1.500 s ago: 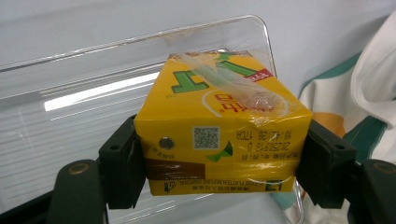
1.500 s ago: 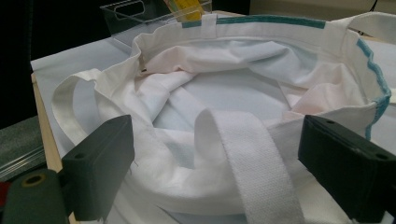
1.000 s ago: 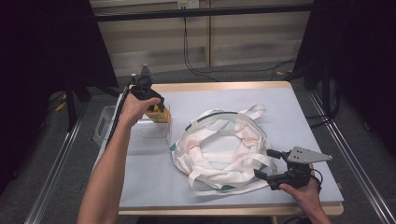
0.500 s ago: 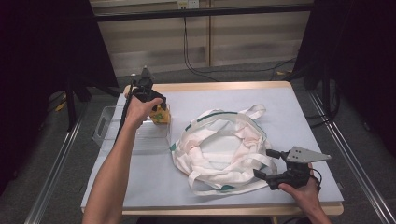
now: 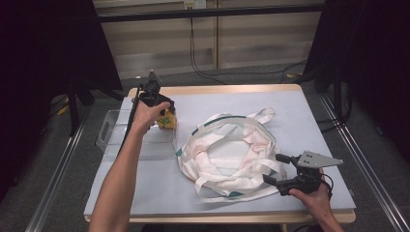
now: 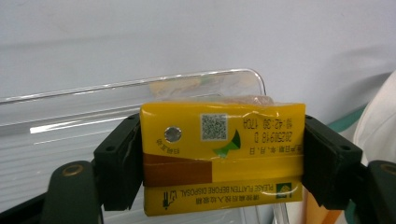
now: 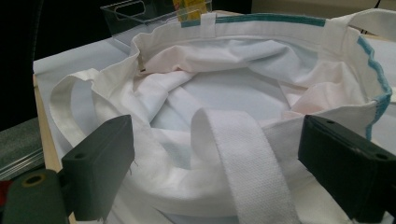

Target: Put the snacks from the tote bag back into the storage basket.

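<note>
A yellow drink carton point(image 6: 219, 158) sits between the jaws of my left gripper point(image 6: 222, 163), with both pads against its sides; the jaws have just been opening slightly with the carton still between them. In the high view the left gripper point(image 5: 162, 115) holds the carton point(image 5: 168, 119) above the right end of a clear plastic bin point(image 5: 109, 130). A white cloth bag point(image 5: 227, 150) with teal trim lies open in the table's middle. My right gripper point(image 5: 273, 168) is open at the bag's near right rim, its jaws standing either side of a white strap point(image 7: 247, 177).
The clear bin point(image 6: 140, 88) stands at the table's left edge, and its handle end shows beyond the bag point(image 7: 233, 93) in the right gripper view. The table point(image 5: 290, 106) has a pale blue-grey top. Metal rails run along both sides on the floor.
My left hand has edged slightly to the right with the carton, over the bin's end. The right hand and the bag have stayed where they were.
</note>
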The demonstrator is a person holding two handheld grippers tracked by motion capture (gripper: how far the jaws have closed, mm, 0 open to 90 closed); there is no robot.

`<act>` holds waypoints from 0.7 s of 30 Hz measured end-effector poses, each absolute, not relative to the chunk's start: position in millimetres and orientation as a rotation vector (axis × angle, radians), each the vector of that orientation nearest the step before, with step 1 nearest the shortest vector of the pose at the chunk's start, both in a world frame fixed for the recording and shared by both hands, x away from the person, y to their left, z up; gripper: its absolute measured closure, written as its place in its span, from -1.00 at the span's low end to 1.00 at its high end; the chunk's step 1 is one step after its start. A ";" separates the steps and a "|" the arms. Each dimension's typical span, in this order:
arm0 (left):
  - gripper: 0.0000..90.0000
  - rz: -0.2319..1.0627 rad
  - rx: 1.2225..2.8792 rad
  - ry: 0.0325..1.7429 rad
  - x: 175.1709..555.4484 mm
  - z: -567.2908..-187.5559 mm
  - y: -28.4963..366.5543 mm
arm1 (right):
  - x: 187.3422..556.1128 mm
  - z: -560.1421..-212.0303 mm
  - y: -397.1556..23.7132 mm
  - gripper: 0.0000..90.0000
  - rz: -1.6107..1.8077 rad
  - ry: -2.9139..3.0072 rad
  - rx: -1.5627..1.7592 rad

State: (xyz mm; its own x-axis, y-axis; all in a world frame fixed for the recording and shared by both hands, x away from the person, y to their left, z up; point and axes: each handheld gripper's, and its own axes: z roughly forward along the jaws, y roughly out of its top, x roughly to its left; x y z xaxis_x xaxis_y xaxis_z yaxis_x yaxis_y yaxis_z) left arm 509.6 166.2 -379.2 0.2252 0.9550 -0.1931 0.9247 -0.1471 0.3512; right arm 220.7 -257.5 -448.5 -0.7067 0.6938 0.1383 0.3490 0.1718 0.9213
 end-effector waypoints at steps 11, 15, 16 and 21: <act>-0.43 0.139 2.056 1.769 512.4 -382.0 166.3 | 223.6 -448.3 -256.6 -0.76 1.549 2.138 0.997; -0.43 0.128 2.021 1.802 512.5 -382.1 166.7 | 221.4 -447.8 -256.5 -0.76 1.549 2.139 0.991; -0.43 0.124 2.018 1.801 512.6 -382.5 166.8 | 221.2 -447.7 -256.8 -0.76 1.554 2.138 0.990; -0.43 0.136 2.008 1.808 510.8 -383.4 165.2 | 221.7 -448.1 -258.0 -0.76 1.546 2.136 0.998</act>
